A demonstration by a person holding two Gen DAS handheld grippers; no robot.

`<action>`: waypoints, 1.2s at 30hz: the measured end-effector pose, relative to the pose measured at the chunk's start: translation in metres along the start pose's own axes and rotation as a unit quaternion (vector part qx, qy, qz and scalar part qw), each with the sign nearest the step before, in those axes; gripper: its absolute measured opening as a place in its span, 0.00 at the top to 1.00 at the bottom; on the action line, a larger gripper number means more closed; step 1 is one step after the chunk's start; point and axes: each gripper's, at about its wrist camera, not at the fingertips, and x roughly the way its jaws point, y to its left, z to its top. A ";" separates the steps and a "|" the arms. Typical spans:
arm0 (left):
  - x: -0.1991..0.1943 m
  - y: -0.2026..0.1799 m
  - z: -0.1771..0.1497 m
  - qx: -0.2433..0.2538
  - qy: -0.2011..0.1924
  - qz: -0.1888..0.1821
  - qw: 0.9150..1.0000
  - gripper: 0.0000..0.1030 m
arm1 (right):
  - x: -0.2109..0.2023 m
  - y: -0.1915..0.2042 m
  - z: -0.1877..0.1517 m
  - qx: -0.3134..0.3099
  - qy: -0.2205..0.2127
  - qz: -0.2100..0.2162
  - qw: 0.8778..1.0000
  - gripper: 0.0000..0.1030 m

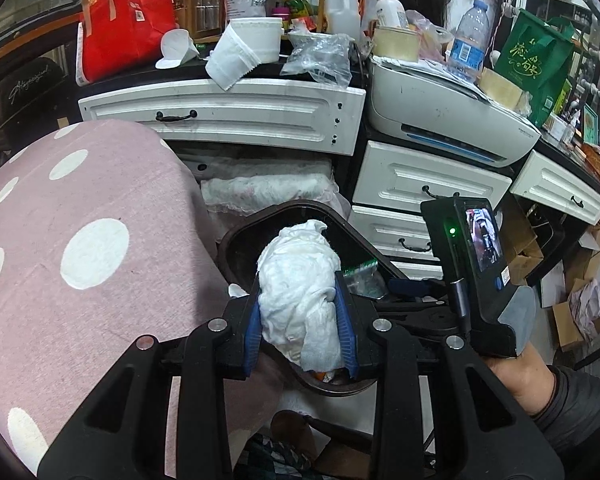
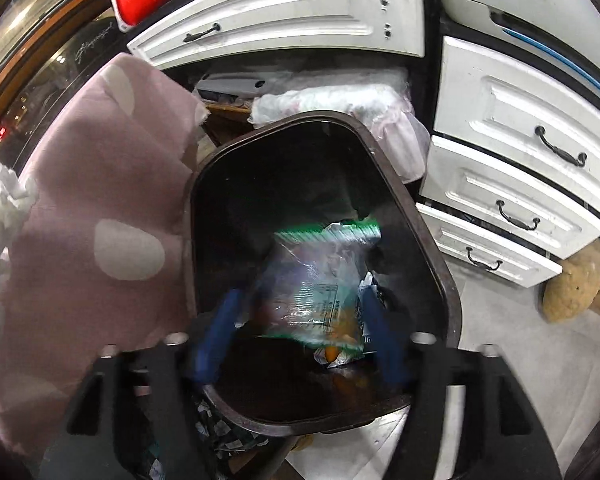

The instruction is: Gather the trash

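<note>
My left gripper [image 1: 299,312] is shut on a crumpled wad of white tissue [image 1: 296,264], its blue pads pressed to both sides. It holds the wad just above the near rim of a dark brown trash bin [image 1: 364,248]. The same wad shows at the left edge of the right wrist view [image 2: 0,208]. My right gripper [image 2: 300,300] stands open over the bin's mouth [image 2: 432,248]. A clear plastic wrapper with green print [image 2: 320,276] lies blurred between and below its fingers, inside the bin, with no pad pressing on it. Other scraps lie at the bin's bottom.
A pink cloth with white dots [image 1: 80,240] hangs close on the bin's left. White drawers [image 1: 220,116] and a printer [image 1: 452,120] stand behind. The desk top is crowded with bottles, cups and bags. Cardboard boxes [image 1: 572,320] sit on the floor at right.
</note>
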 end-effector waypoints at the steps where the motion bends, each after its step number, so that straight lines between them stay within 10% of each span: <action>1: 0.002 -0.001 0.000 0.002 0.002 0.000 1.000 0.68 | -0.001 -0.001 0.000 0.003 -0.003 -0.001 1.000 0.31; 26: 0.081 -0.026 -0.008 0.023 0.100 -0.030 0.994 0.67 | -0.113 -0.042 0.002 0.109 -0.187 -0.056 0.975 0.14; 32: 0.097 -0.031 -0.010 0.033 0.111 -0.042 0.992 0.21 | -0.125 -0.043 0.001 0.108 -0.201 -0.058 0.972 0.12; 36: 0.098 -0.038 -0.012 0.050 0.113 -0.043 0.991 0.18 | -0.131 -0.040 0.001 0.102 -0.209 -0.062 0.971 0.12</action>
